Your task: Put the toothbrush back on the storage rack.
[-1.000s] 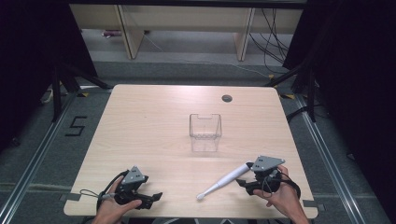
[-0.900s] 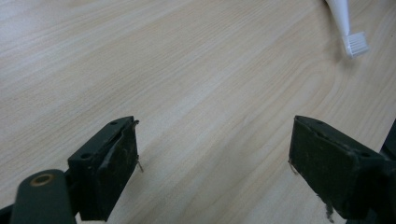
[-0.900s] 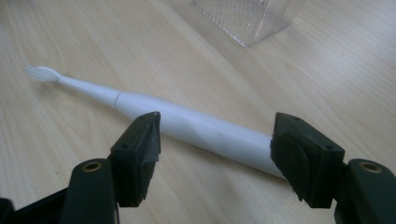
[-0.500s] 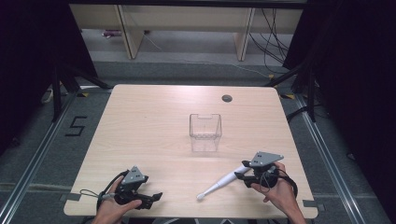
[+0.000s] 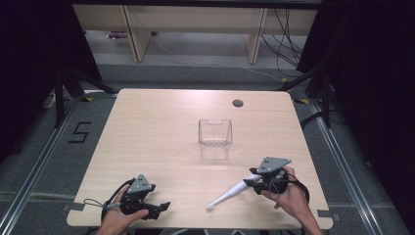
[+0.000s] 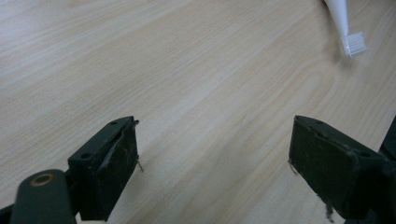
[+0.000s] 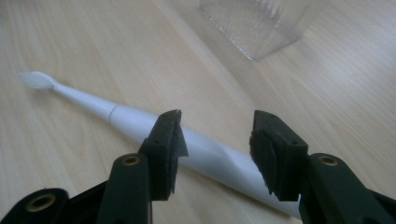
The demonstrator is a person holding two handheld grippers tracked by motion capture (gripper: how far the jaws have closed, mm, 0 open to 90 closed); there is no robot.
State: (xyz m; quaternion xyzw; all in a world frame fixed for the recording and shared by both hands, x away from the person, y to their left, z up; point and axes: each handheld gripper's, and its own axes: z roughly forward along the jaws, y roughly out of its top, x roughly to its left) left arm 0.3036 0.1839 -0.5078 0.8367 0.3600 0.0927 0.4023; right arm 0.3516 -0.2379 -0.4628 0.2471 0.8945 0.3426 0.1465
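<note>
1. The right gripper (image 7: 215,149) has its jaws straddling the handle of the toothbrush (image 7: 140,123). They have just been closing in on it. From the right gripper view there is still a sliver of gap on the far side, so I would call them released, not yet pinching.

2. Compared with a second ago, that hand (image 5: 288,193) has tipped the gripper down over the thick end of the toothbrush, which has not budged on the bench (image 5: 161,132). To my eye this is the grasp being set, with the lift yet to come.

3. The toothbrush lies flat across the line of the jaws, with its handle running between the pads and out behind them. Its bristle head points away toward the near bench edge, well clear of the grip.

4. The left gripper (image 6: 215,158) sits near the front left corner. Its jaws are spread wide with nothing but bare wood between them. In its own view the bristle head (image 6: 356,43) shows farther off.

5. Beyond the right gripper, toward the middle of the bench, stands a clear box (image 5: 215,138), upright and open-topped. It is a likely place for the toothbrush, though that is my guess.
</note>
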